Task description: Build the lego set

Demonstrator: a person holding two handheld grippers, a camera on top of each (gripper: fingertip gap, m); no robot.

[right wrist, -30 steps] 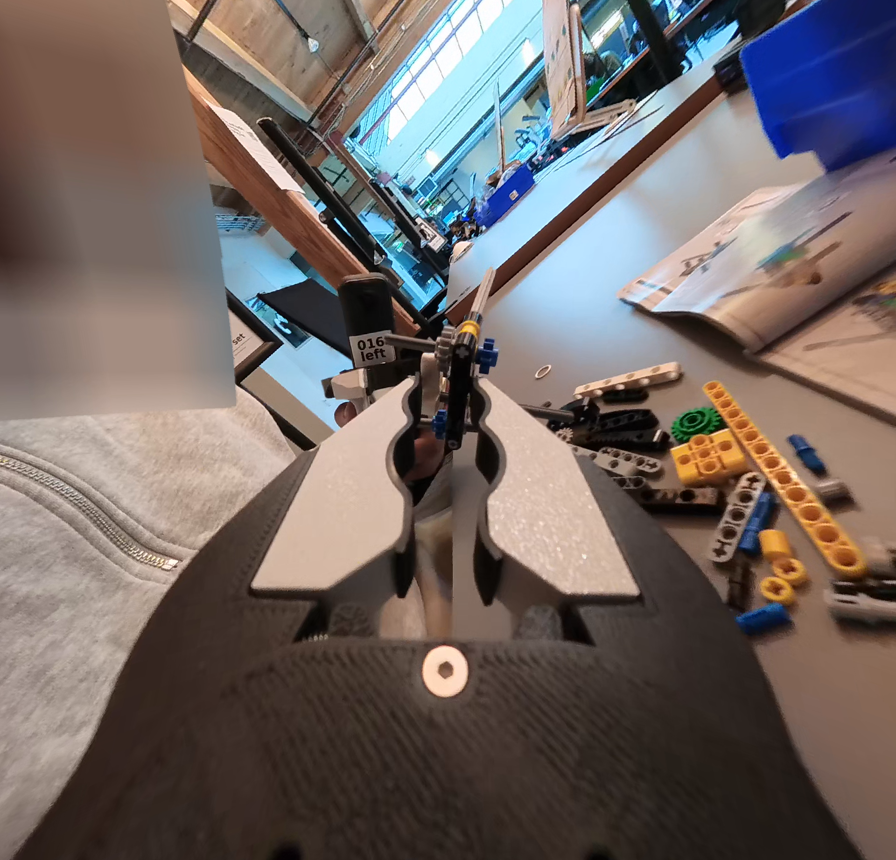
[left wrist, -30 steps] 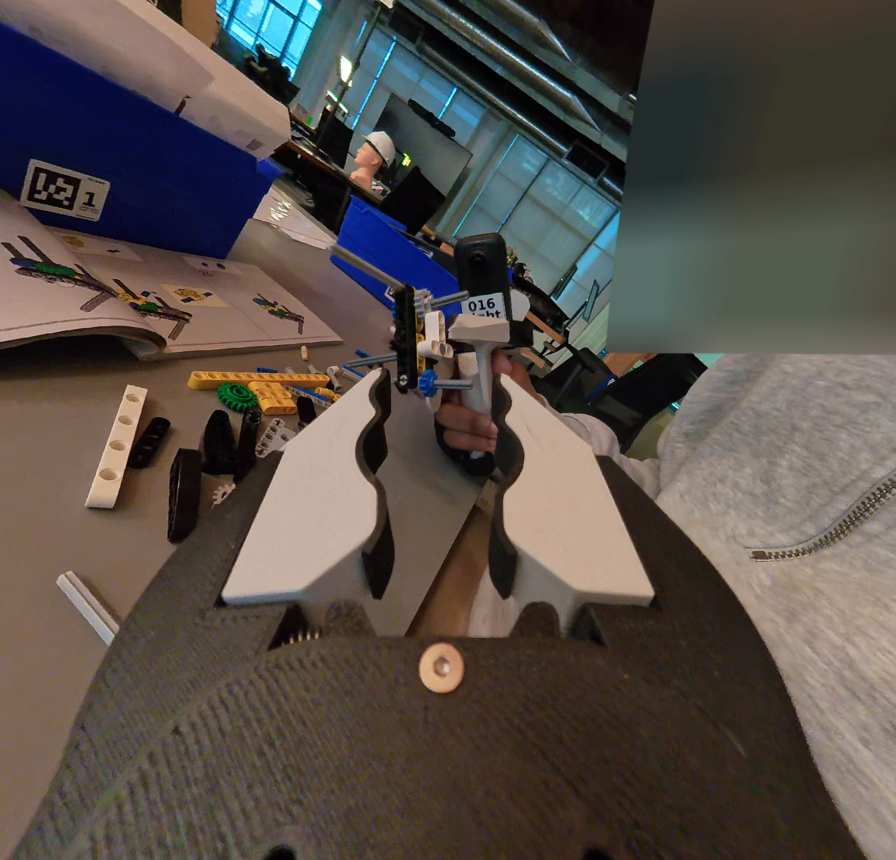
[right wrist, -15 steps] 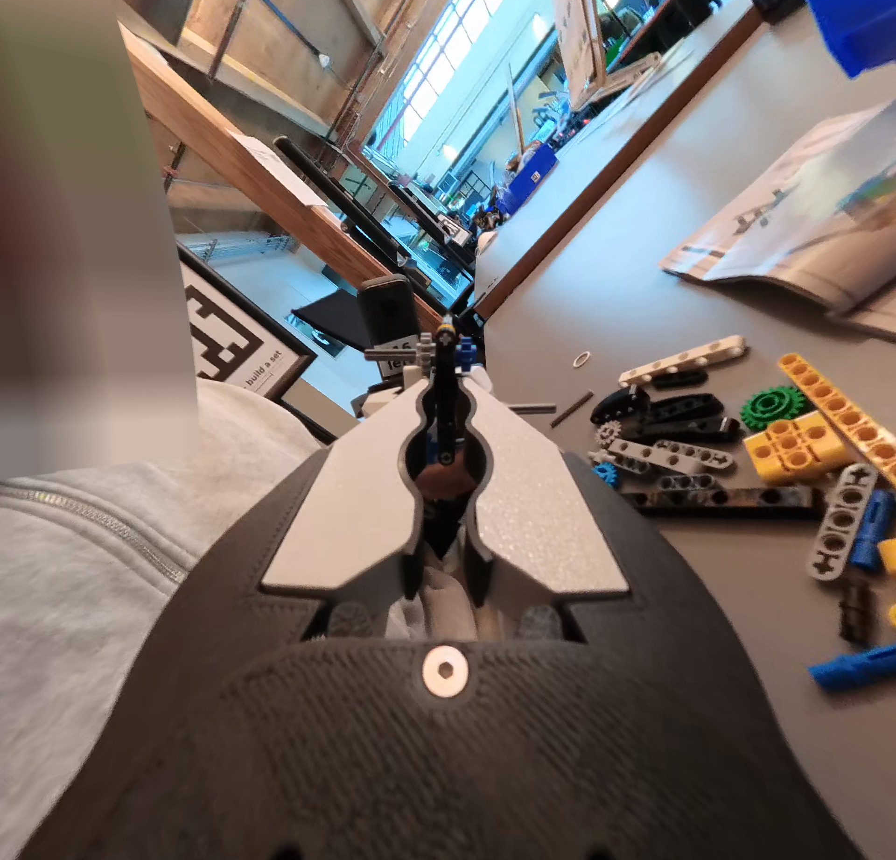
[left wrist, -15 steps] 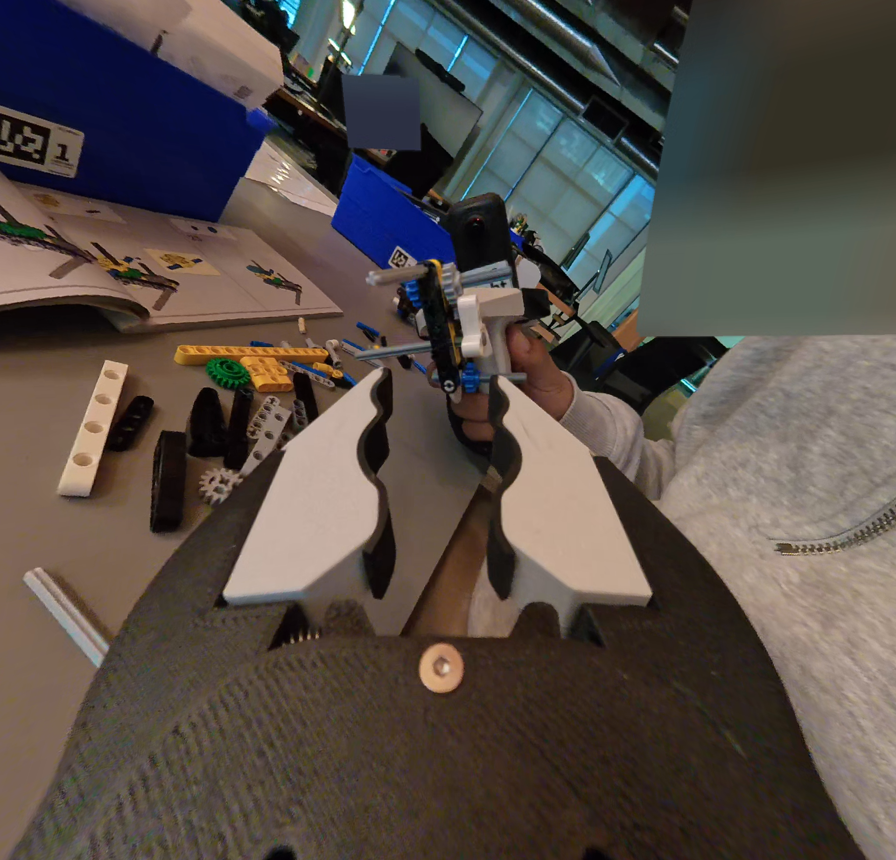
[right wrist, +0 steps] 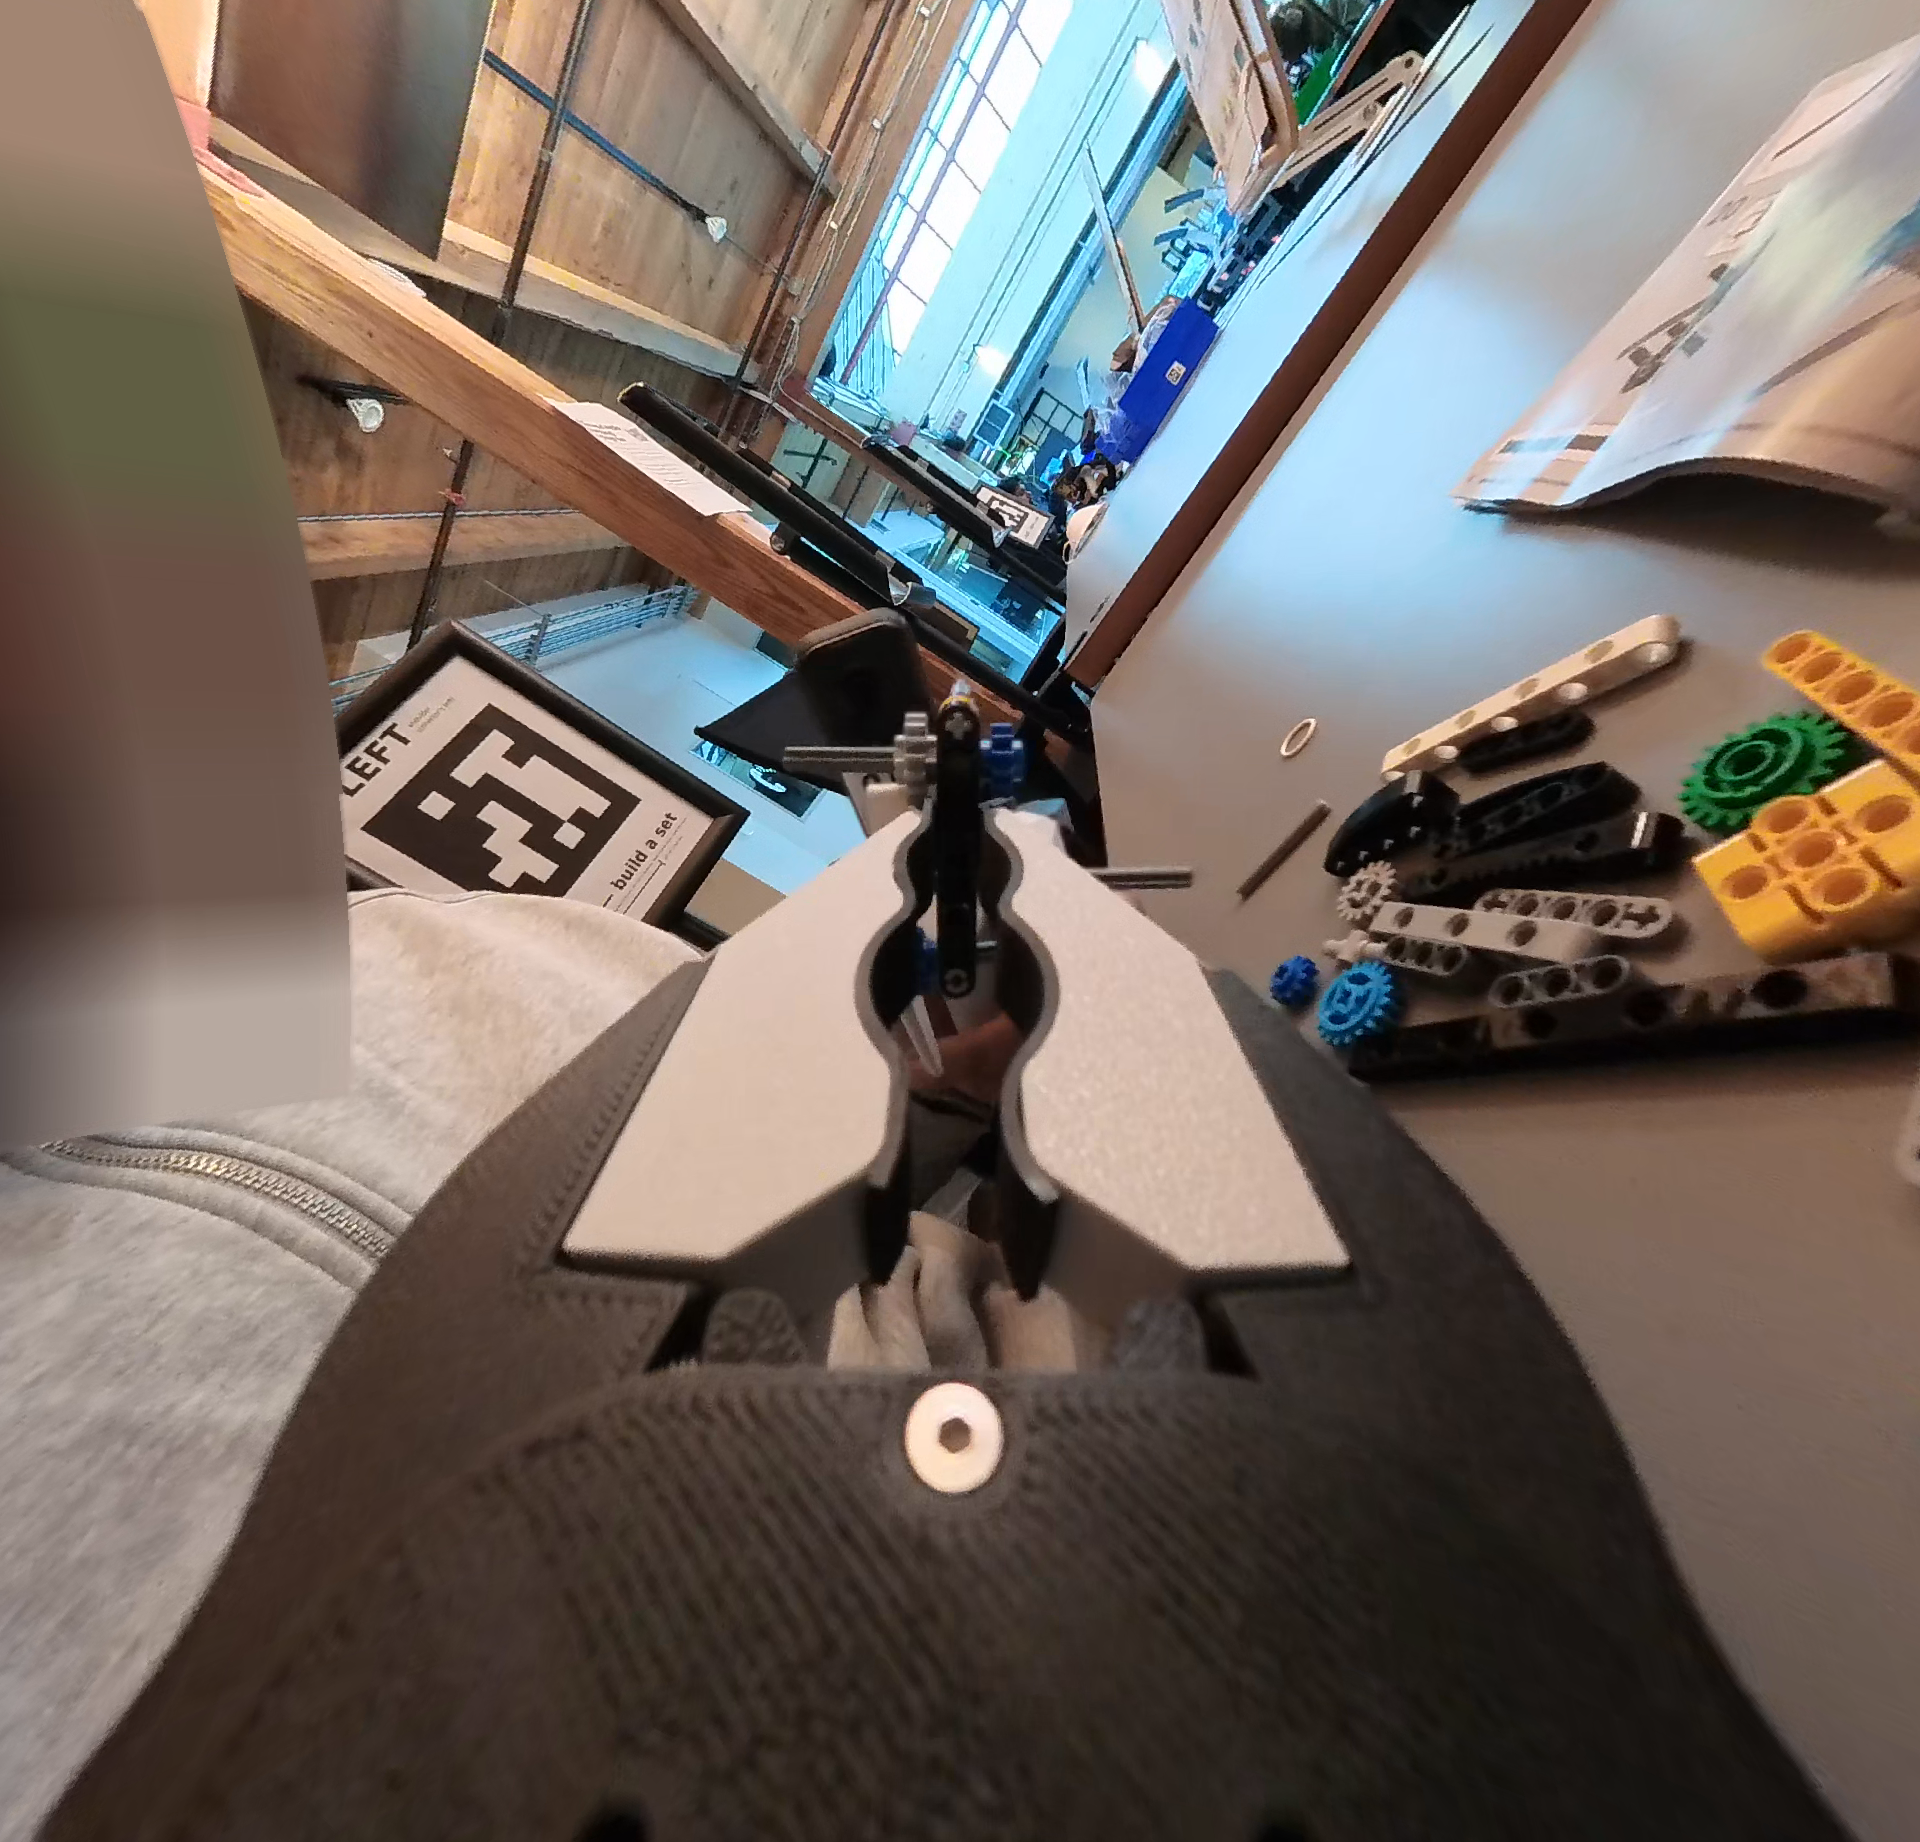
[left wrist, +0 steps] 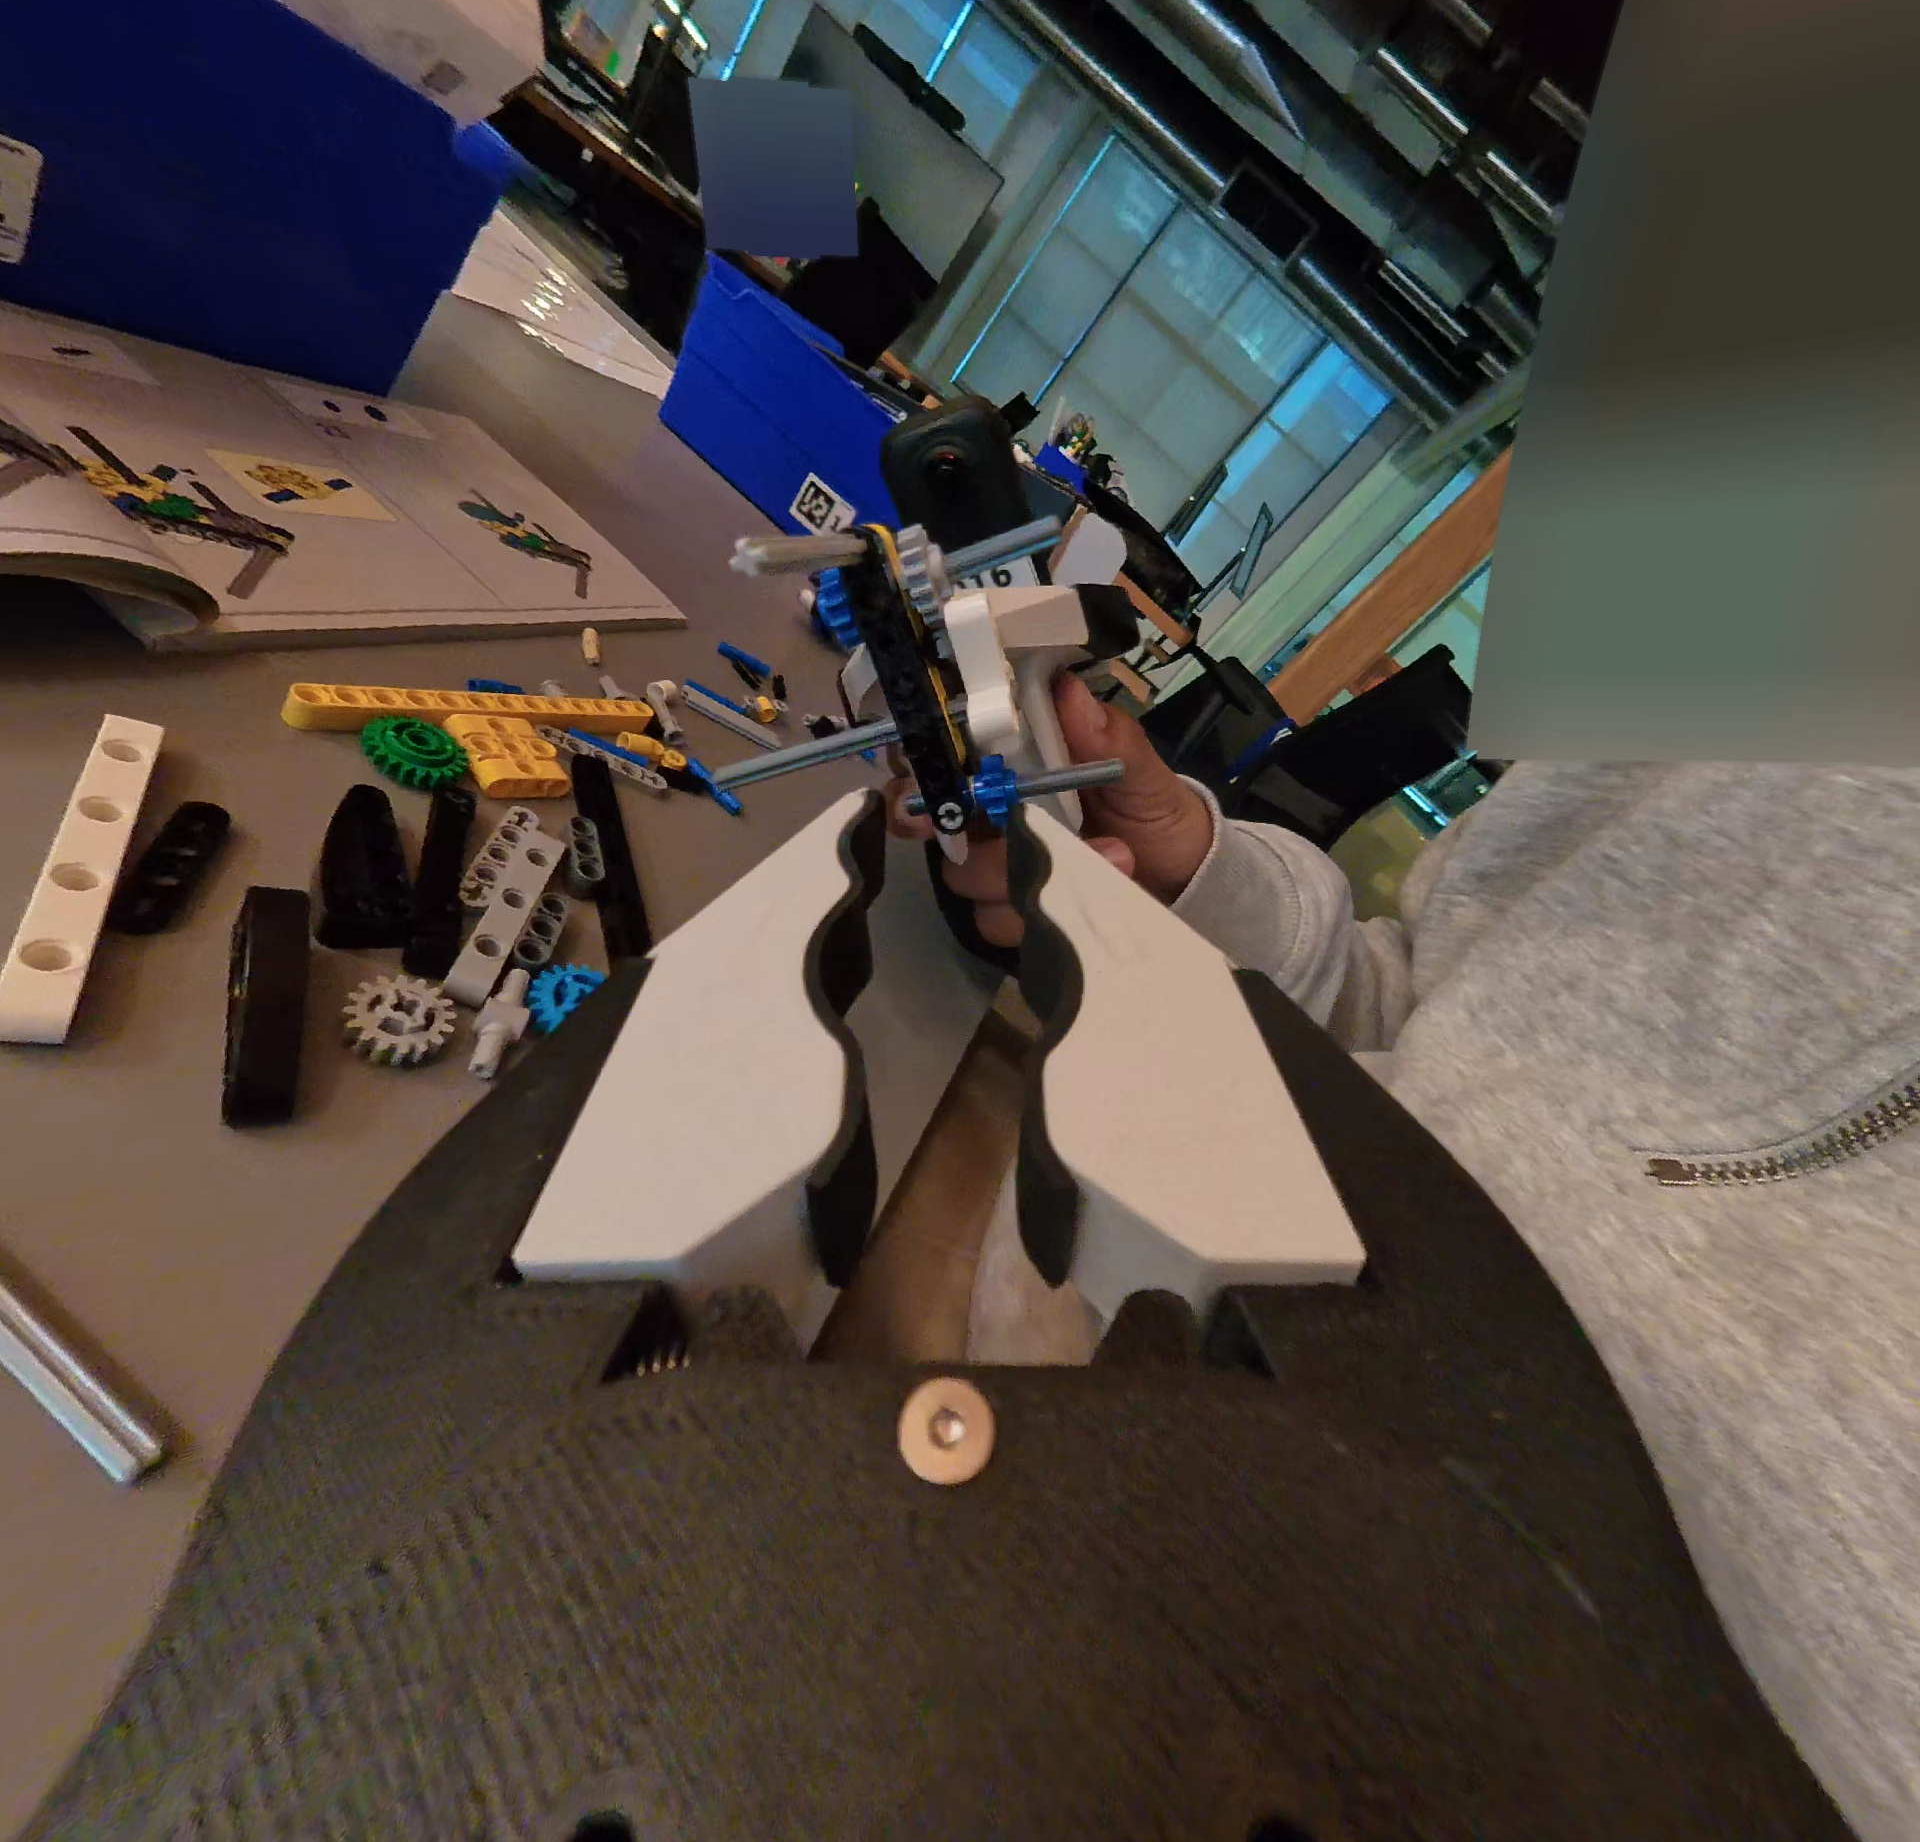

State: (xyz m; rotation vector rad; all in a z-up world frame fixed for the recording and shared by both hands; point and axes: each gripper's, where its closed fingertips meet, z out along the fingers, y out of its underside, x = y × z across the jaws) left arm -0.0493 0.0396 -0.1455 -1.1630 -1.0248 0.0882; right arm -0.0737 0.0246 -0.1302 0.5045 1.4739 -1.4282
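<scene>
A grey table in a big workshop with tall windows carries an open instruction booklet at the upper left of the left wrist view, with loose parts spread below it: a yellow beam, a green gear, a white beam and a black tyre. The part-built model is held off the table, in the middle of both views. The right gripper is closed on its black beam, which stands nearly upright between the fingertips in the right wrist view, with a blue gear and a grey gear at its upper end. In the left wrist view the model sits just above and beyond the left gripper, whose jaws stand apart and hold nothing. There the black beam's long axis runs top to bottom with a slight lean, and thin grey rods cross it, pointing left and right. The lowest rod, bearing a small blue gear, lies right at the left fingertips, so the empty left gripper seems best placed to reach forward and work on that lower end.
</scene>
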